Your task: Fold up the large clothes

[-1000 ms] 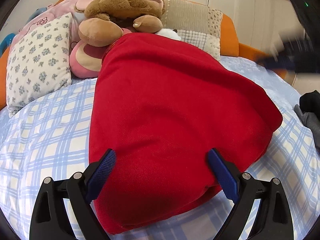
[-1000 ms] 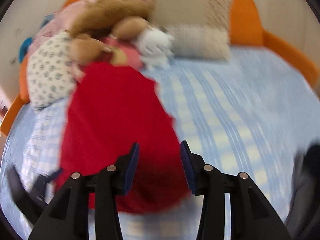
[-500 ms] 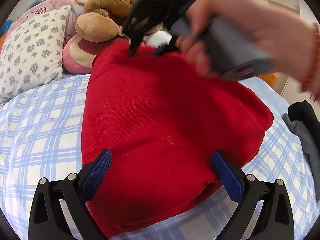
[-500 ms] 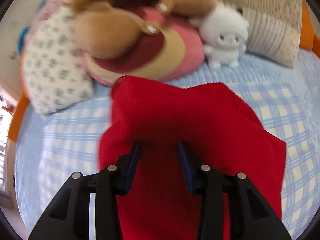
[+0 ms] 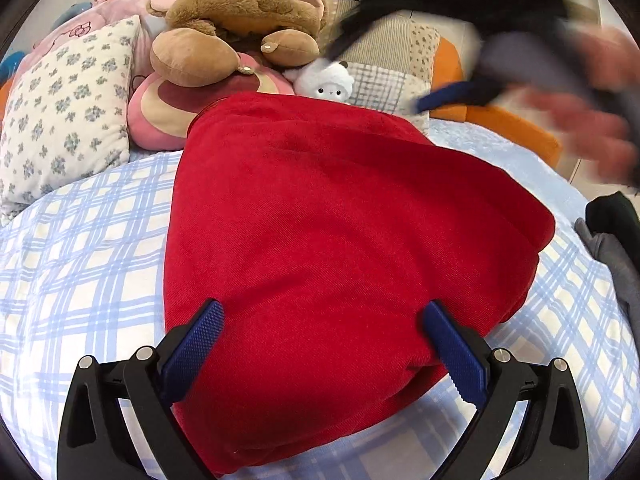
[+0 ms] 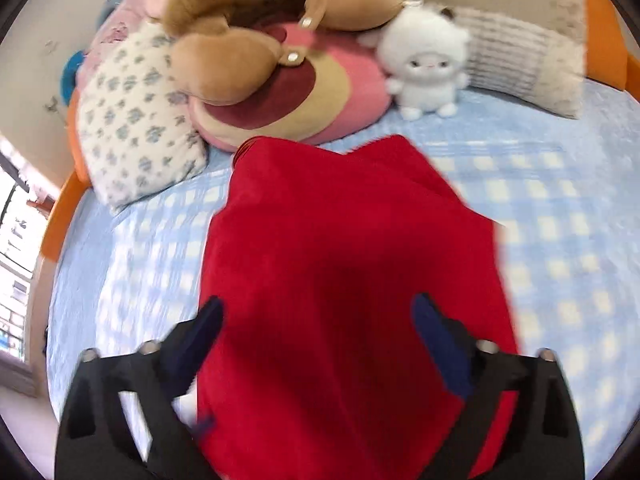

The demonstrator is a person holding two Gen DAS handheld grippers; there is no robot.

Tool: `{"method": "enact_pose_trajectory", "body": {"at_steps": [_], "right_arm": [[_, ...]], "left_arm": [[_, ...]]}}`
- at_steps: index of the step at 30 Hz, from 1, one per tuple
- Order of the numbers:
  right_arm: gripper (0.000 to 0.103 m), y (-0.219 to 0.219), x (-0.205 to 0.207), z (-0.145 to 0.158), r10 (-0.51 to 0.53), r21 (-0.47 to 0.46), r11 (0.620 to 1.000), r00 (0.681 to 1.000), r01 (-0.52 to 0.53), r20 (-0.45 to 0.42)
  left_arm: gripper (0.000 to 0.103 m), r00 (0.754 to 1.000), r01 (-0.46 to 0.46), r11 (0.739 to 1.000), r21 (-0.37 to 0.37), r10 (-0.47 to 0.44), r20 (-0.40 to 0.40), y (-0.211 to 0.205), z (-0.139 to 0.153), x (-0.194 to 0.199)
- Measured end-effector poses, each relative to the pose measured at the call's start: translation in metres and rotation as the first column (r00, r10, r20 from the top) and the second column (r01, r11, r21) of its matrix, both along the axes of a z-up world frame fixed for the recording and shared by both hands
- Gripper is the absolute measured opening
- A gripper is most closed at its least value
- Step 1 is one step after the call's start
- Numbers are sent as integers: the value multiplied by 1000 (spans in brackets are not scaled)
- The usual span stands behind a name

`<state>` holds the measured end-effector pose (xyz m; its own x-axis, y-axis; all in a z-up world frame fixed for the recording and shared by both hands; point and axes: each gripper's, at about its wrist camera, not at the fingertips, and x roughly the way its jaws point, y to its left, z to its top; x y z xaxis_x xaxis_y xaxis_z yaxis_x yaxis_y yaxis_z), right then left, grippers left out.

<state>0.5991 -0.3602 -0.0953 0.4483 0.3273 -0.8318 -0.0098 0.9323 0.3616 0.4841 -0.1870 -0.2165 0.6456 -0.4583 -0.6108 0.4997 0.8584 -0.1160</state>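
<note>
right gripper [image 6: 316, 336] jaws springing open, off the red garment [image 5: 340, 248] | left gripper [image 5: 320, 340] wide, holding nothing | fold released, looks nearly done

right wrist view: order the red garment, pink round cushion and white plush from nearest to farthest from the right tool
1. red garment, lying under and between the opening fingers of the right tool.
2. pink round cushion, just past the garment's far edge.
3. white plush, farther back on the right.
</note>
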Motion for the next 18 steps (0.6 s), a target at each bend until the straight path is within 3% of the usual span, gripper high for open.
{"method": "enact_pose_trajectory", "body": {"at_steps": [3, 7, 9, 13, 15, 18], "right_arm": [[98, -54, -46, -2, -23, 139, 990, 997, 34, -78], [98, -113, -85, -30, -93, 254, 957, 975, 144, -201], [98, -139, -98, -59, -123, 346, 911, 949, 223, -289], [99, -157, -113, -103, -143, 477, 821, 922, 314, -360], [99, -152, -112, -114, -126, 530, 788, 924, 314, -360], [99, -144, -103, -124, -100, 579, 757, 930, 302, -354]], "left_arm": [[100, 1000, -4, 1000, 7, 4, 2, -1, 1, 0], [100, 1000, -7, 1000, 13, 7, 5, -2, 0, -1], [100, 1000, -8, 1000, 16, 8, 4, -2, 0, 0], [100, 1000, -5, 1000, 16, 5, -9, -2, 2, 0], [100, 998, 14, 999, -42, -16, -55, 7, 9, 4], [100, 975, 19, 966, -256, -75, -210, 42, 26, 20]]}}
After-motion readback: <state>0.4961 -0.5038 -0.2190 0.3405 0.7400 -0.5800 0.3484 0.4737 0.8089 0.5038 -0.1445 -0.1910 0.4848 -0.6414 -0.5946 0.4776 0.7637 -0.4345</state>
